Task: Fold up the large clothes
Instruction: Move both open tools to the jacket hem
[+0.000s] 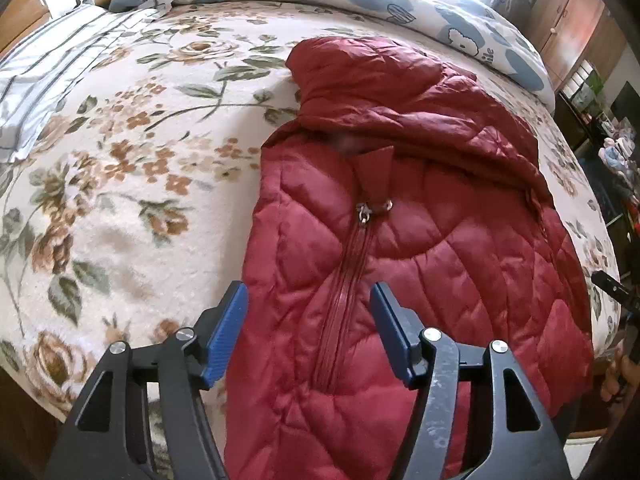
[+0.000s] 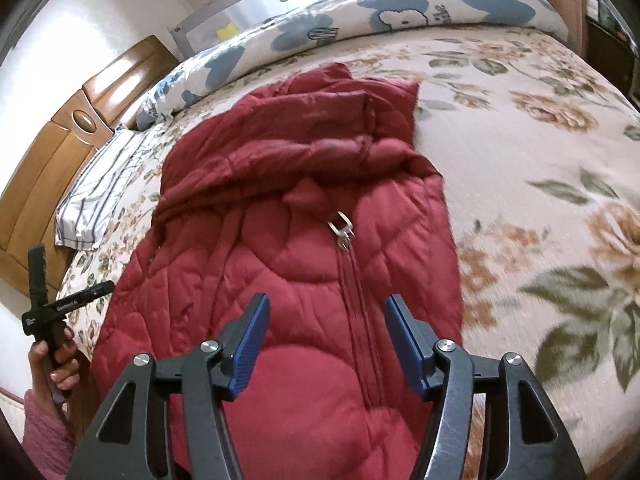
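Left wrist: red jacket (image 1: 420, 248) on bed (image 1: 132, 184)

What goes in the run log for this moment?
left tongs: open, empty | right tongs: open, empty | red jacket: zipped, on floral bed

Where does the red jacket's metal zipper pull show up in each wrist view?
Left wrist: zipper pull just above picture centre, above the open left gripper.
Right wrist: zipper pull at centre, above the open right gripper.
Shared landmark: the blue-flowered duvet beyond the red jacket.
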`<action>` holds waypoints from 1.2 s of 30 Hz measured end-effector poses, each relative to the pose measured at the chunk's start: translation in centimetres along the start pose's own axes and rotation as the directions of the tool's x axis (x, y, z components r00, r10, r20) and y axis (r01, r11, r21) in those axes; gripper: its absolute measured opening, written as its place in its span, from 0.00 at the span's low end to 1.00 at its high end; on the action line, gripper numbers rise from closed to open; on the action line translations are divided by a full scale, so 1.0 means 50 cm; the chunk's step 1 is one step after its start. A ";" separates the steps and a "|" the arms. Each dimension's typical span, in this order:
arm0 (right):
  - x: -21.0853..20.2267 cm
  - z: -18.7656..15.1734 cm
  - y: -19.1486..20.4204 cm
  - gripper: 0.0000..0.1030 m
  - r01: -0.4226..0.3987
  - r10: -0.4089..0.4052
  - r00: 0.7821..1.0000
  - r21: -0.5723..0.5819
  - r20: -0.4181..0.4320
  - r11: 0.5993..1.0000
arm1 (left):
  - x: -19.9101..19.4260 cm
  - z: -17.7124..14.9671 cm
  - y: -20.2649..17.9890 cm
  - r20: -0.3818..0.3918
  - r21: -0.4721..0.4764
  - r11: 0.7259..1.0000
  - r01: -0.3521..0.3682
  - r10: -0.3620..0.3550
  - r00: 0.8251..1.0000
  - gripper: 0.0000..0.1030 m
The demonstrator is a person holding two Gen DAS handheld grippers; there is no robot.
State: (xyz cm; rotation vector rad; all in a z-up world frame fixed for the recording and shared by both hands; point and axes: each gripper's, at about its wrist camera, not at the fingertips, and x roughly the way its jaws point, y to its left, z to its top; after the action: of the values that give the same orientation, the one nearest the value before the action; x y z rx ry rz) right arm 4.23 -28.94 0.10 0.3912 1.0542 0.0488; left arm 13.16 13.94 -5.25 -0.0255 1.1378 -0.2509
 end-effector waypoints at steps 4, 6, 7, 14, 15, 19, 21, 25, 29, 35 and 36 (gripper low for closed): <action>-0.025 -0.031 -0.029 0.66 0.028 -0.028 1.000 0.023 -0.006 0.999 | -0.012 -0.021 0.017 -0.002 -0.004 1.000 -0.008 0.008 1.000 0.65; -0.037 -0.045 -0.047 0.66 0.045 -0.044 0.999 0.038 -0.010 0.998 | -0.015 -0.033 0.029 -0.006 -0.018 1.000 -0.008 0.008 1.000 0.66; -0.043 -0.052 -0.056 0.66 0.051 -0.050 0.999 0.047 -0.011 0.998 | -0.016 -0.039 0.035 -0.010 -0.024 1.000 -0.007 0.006 1.000 0.67; -0.057 -0.103 -0.100 0.67 0.074 -0.070 0.996 0.090 -0.046 0.993 | -0.015 -0.079 0.075 -0.036 -0.094 0.995 0.021 -0.025 0.999 0.69; -0.056 -0.110 -0.103 0.67 0.075 -0.070 0.996 0.092 -0.053 0.993 | -0.013 -0.085 0.081 -0.044 -0.103 0.994 0.030 -0.034 0.998 0.69; -0.051 -0.135 -0.113 0.67 0.075 -0.067 0.995 0.107 -0.072 0.991 | -0.012 -0.104 0.100 -0.061 -0.126 0.991 0.039 -0.047 0.997 0.69; -0.047 -0.148 -0.117 0.67 0.066 -0.057 0.995 0.121 -0.077 0.990 | -0.011 -0.112 0.108 -0.065 -0.140 0.989 0.050 -0.059 0.996 0.69; -0.034 -0.165 -0.119 0.67 0.051 -0.038 0.994 0.133 -0.101 0.990 | 0.001 -0.129 0.115 -0.094 -0.169 0.981 0.096 -0.113 0.989 0.69; -0.028 -0.175 -0.115 0.67 0.043 -0.029 0.994 0.132 -0.109 0.990 | 0.005 -0.146 0.097 -0.113 -0.146 0.984 0.105 -0.122 0.986 0.69; -0.029 -0.190 -0.116 0.67 0.022 -0.006 0.993 0.137 -0.117 0.990 | 0.005 -0.177 0.083 -0.133 -0.125 0.983 0.135 -0.152 0.979 0.69; -0.029 -0.194 -0.117 0.67 0.015 0.002 0.993 0.138 -0.119 0.990 | 0.004 -0.182 0.081 -0.136 -0.121 0.983 0.140 -0.157 0.978 0.69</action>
State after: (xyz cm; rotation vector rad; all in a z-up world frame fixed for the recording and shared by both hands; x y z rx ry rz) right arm -5.63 -31.89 -4.84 0.5158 1.1805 -0.0075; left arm 5.80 18.80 -9.88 -0.1941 1.2958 -0.3266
